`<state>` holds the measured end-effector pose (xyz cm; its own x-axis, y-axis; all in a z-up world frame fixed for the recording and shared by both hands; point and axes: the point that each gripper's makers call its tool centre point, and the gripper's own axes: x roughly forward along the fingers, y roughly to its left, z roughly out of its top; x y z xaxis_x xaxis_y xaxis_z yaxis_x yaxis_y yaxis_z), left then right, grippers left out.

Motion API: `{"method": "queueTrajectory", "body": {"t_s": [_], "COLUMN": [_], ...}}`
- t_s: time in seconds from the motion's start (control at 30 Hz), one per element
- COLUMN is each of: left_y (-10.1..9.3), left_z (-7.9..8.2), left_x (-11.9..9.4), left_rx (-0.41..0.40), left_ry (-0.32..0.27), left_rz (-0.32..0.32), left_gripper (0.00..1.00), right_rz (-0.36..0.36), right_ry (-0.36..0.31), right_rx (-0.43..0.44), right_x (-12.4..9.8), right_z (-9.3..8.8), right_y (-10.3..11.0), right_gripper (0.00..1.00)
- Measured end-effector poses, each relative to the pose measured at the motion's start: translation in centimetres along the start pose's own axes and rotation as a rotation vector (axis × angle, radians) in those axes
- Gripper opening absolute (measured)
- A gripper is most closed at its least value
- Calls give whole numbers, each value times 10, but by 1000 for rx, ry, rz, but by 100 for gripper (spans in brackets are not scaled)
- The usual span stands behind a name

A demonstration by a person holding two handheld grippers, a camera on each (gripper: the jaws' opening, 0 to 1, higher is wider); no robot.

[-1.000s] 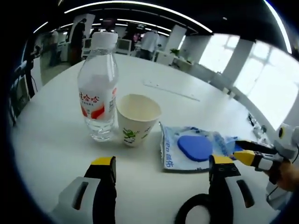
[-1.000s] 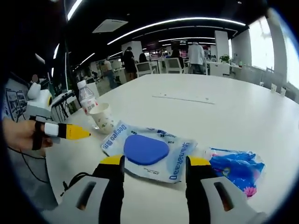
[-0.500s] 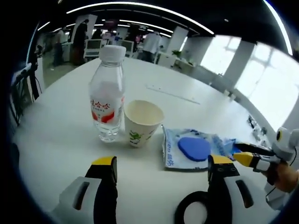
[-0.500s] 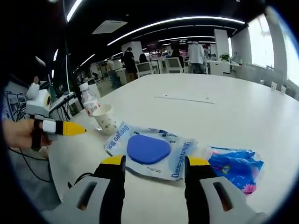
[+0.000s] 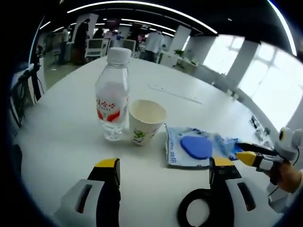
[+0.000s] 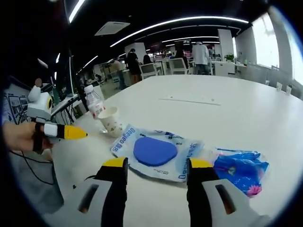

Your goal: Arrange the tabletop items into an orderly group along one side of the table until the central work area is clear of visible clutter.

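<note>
A clear water bottle (image 5: 112, 97) with a red label stands on the white round table (image 5: 57, 127), touching a paper cup (image 5: 146, 121) on its right. A wet-wipes pack (image 5: 191, 150) with a blue lid lies flat right of the cup. My left gripper (image 5: 163, 169) is open above the bare table, short of these items. In the right gripper view the wipes pack (image 6: 156, 152) lies just beyond my open right gripper (image 6: 156, 169), a blue tissue pack (image 6: 240, 169) at its right, the cup (image 6: 111, 121) and bottle (image 6: 95, 105) farther left. The left gripper's yellow fingertip (image 6: 75, 133) enters from the left.
A thin white strip (image 6: 189, 100) lies farther across the table. The right gripper's yellow fingertip (image 5: 247, 157) and a hand (image 5: 287, 178) show at the right of the left gripper view. Desks, chairs and people (image 6: 200, 54) stand in the office behind.
Both cameras have drawn back slightly, so the bottle, cup and wipes pack look smaller and farther. The items themselves have not moved. Both grippers stay open.
</note>
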<state>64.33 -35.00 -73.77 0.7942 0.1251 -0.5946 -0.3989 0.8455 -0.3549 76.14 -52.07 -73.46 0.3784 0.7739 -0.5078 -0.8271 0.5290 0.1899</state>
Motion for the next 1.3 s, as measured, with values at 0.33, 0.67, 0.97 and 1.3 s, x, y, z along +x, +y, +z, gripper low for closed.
{"method": "queueTrajectory", "body": {"t_s": [0.33, 0.67, 0.97, 1.3], "left_y": [-5, -17, -27, -28], "left_z": [-32, -60, -82, -87], "left_x": [-6, -11, -9, -7], "left_rx": [21, 51, 99, 95], "left_ry": [66, 121, 175, 192], "left_rz": [-13, -33, -51, -55], "left_gripper": [71, 69, 64, 61], "right_rz": [58, 112, 179, 197], "right_ry": [49, 87, 152, 172], "right_rx": [-1, 15, -4, -18], "right_x": [-3, -13, -20, -19], "right_z": [-25, -44, -76, -81], "right_y": [24, 47, 76, 79], "right_gripper": [46, 44, 44, 43]}}
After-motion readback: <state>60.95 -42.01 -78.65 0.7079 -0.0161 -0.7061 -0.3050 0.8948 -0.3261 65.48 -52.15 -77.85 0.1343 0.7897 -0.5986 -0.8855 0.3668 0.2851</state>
